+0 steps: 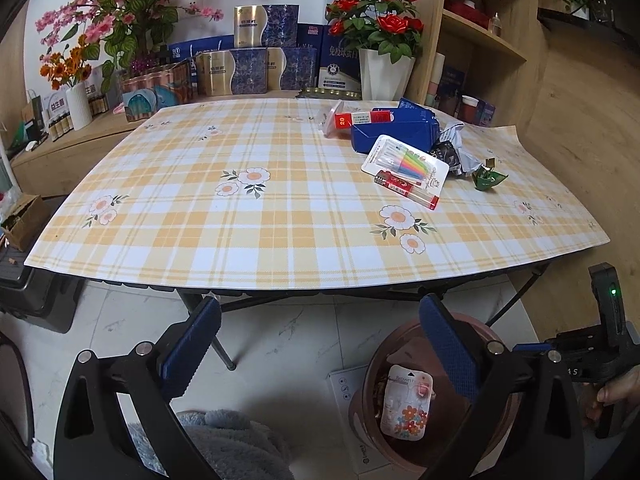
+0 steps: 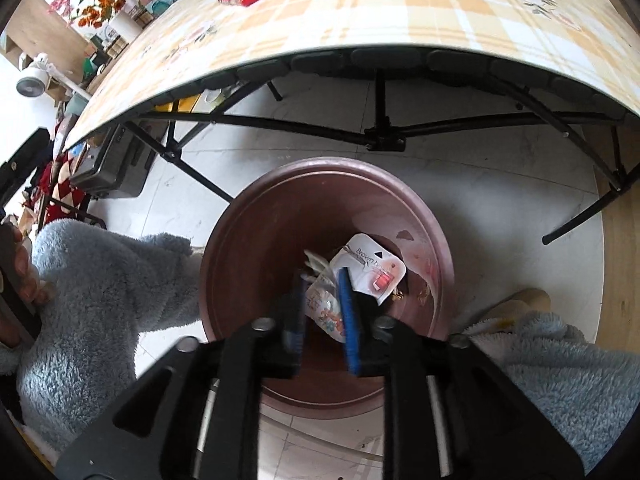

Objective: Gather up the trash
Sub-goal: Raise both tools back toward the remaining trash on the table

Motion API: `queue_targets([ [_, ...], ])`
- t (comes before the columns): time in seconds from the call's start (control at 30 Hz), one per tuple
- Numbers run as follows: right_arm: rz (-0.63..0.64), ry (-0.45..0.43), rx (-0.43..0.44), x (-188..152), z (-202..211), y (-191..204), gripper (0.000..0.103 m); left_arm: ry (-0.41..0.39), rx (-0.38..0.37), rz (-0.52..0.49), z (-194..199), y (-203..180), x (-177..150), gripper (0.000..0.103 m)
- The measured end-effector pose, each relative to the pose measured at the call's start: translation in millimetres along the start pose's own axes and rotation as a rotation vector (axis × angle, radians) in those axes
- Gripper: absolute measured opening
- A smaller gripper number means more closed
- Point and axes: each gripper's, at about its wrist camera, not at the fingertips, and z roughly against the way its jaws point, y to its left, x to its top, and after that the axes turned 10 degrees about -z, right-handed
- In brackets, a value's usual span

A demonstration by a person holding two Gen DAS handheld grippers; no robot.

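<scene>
Checked yellow cloth covers the folding surface [image 1: 240,208], where a blue carton [image 1: 394,130], marker pack [image 1: 406,164], red lighter [image 1: 406,190] and crumpled wrappers [image 1: 454,148] remain. Below, the brown plastic bin [image 2: 288,208] holds a white packet [image 2: 370,268], apparently just released by the slightly parted right tool [image 2: 322,308]. Left tool [image 1: 320,344] gapes wide, empty.

You had a checked tablecloth [image 1: 280,216] with daisies over a folding table, red roses in a white vase [image 1: 385,74] at its far edge, blue and gold boxes [image 1: 236,70] beside pink blossoms [image 1: 120,8], and wooden shelves [image 1: 486,46] at right.
</scene>
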Motion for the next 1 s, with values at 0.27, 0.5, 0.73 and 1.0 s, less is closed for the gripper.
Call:
queue_targets([
  [0.27,-0.034,-0.093,0.01,5,16,-4,0.09,0.002,0.001,0.026,0,4,-1,0.097],
  [0.5,-0.025,-0.21,-0.034,13,34,-4,0.097,0.003,0.001,0.022,0,4,-1,0.097],
  [0.73,-0.003,-0.307,-0.05,31,61,-4,0.097,0.011,-0.006,0.022,-2,4,0,0.097],
  [1.0,-0.013,-0.414,-0.051,61,95,-15,0.097,0.04,-0.046,0.022,-13,-1,10,0.097],
])
